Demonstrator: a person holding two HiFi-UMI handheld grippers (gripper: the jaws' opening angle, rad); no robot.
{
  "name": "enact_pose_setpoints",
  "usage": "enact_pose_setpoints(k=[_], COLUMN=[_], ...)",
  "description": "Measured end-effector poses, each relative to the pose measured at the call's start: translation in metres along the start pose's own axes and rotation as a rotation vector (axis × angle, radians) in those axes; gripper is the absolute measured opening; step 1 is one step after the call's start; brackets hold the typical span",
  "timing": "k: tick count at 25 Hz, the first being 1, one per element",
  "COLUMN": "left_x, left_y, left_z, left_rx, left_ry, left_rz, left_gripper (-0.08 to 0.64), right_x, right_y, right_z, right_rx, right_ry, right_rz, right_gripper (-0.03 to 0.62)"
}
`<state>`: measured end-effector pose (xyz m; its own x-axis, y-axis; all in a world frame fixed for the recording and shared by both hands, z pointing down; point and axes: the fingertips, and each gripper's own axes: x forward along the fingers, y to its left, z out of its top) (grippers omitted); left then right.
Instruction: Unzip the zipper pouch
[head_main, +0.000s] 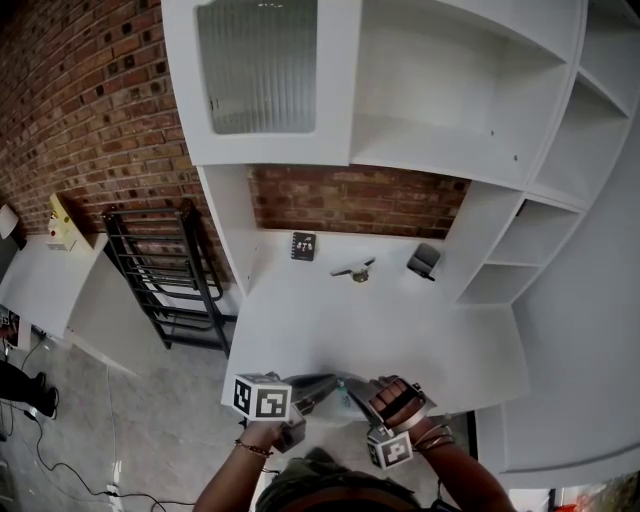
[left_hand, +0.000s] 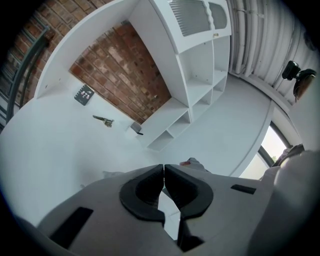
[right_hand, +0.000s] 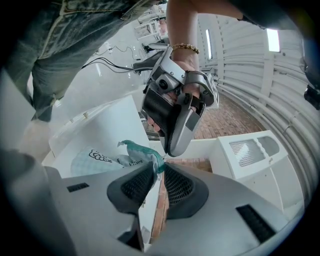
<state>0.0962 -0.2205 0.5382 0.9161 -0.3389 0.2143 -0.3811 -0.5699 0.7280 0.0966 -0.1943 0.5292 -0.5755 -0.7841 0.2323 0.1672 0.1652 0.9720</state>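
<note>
Zipper pouch (right_hand: 100, 157): at the table's (head_main: 380, 320) near edge, between your grippers.
Right gripper (right_hand: 159, 169): clamped on its teal end.
Left gripper (left_hand: 164, 169): jaws together, no pull seen between.
Do well: check you've caught the pull; draw straight along the zipper.

The pouch (right_hand: 100, 159) is a soft, see-through one with a pale checked pattern, some dark print and a teal zipper edge. The teal corner is pinched between the right gripper's (right_hand: 159, 167) jaws, and the rest sags crumpled off to their left.
</note>
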Motion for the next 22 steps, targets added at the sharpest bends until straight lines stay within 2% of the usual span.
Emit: enact_pose_setpoints(k=[6,9,14,19,22], left_x=[0.006,0.007,0.007,0.007,0.006], left_y=[-0.001,-0.001,-0.002,-0.007,-0.010], left_z=[-0.004,-0.004,0.001,0.009,0.014], left_rx=[0.038,0.036,0.068,0.091,0.091], left_ry=[0.026,0.022,0.018,0.003,-0.010], left_rz=[0.019,0.014,0.017,0.002,-0.016], left_gripper=[0.008,0.006,0.005,0.005,0.005], right_x=[0.000,0.001,0.005,0.006,0.007], right_y=[-0.006,0.013,0.029,0.019,0.015], right_z=[-0.001,-0.003,-0.008,-0.012,-0.014], right_rx=[0.002,0.038,0.268,0.504,0.656], right_ry=[-0.001,-0.007,-0.013,-0.043,-0.072], right_rz=[-0.029,-0.029,0.035,0.065,0.099], right_gripper=[0.066,0.066,0.071,0.083,0.119])
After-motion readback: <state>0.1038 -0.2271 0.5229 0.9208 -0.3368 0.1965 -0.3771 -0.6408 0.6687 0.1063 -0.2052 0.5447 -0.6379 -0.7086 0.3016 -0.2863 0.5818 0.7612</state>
